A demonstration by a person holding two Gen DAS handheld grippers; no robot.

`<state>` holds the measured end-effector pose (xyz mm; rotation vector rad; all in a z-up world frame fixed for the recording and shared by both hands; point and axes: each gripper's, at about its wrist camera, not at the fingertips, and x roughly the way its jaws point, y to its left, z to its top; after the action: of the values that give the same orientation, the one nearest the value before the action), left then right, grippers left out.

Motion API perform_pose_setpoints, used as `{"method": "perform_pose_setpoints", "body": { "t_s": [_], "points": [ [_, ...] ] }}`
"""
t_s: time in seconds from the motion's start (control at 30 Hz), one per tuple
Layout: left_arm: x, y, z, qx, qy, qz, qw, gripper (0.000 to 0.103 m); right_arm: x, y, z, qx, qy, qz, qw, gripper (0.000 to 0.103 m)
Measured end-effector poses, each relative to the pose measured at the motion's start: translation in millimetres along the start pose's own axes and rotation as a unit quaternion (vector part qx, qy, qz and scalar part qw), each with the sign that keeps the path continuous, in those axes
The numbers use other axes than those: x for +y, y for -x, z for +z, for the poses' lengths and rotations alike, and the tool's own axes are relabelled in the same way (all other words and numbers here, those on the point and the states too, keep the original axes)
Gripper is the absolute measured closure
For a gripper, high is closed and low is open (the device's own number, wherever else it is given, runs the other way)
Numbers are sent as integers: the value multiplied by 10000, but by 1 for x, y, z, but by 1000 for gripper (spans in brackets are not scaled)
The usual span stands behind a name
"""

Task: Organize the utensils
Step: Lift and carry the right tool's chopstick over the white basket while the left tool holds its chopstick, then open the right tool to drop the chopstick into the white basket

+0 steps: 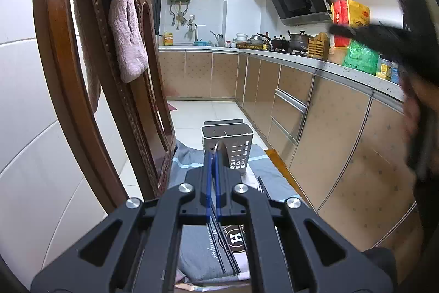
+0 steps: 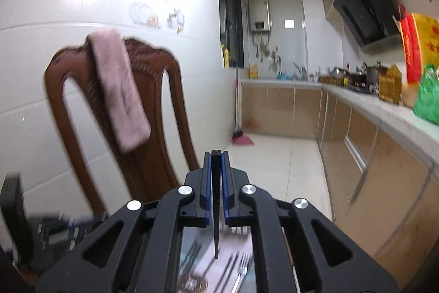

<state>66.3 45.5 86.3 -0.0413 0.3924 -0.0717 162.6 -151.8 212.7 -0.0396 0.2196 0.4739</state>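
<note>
A kitchen sorting job sits midway: the right gripper (image 2: 216, 155) pinches 1 black chopstick (image 2: 216, 210) between its blue pads, the stick hanging point-down from the pinch, its tip over a blurred row of forks (image 2: 241, 268) lying below. The left gripper (image 1: 216, 150) is pressed together on the rounded metal end of a utensil (image 1: 218, 147); what kind it is cannot be told from here. That end shows directly in front of the white slotted holder (image 1: 227, 144), which stands upright on a grey cloth (image 1: 197, 246) near a wooden chair (image 1: 82, 89) with a pink towel (image 1: 123, 26) draped over its back.

The step in hand appears to be carrying picked pieces to the holder. The holder does not show in the right wrist view, so the chopstick must first be brought round over its open top, lined up with 1 compartment and lowered tip-first before the pads let go. More dark chopsticks (image 1: 227, 251) lie on the cloth beneath the left gripper, well short of the holder, so several pieces remain to be sorted.
</note>
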Motion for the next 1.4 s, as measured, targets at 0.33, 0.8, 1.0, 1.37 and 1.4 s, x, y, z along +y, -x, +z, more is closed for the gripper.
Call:
{"method": "perform_pose_setpoints", "body": {
  "t_s": [0.33, 0.8, 1.0, 1.37, 1.4],
  "points": [
    [17, -21, 1, 23, 134, 139, 9998, 100, -28, -132, 14, -355, -115, -483, 9981, 96],
    [31, -52, 1, 180, 168, 211, 9995, 100, -77, -235, -92, 283, -1171, -782, 9896, 96],
    [31, -59, 2, 197, 168, 213, 9994, 100, -85, -236, -108, 566, -1340, -635, 9873, 86],
    [20, -53, 8, 187, 115, 216, 9995, 100, -84, -134, -122, 341, -1488, -254, 9879, 22],
    [18, -52, 8, 203, 95, 207, 9995, 100, -83, -117, -128, 293, -1516, -169, 9879, 21]
  ]
}}
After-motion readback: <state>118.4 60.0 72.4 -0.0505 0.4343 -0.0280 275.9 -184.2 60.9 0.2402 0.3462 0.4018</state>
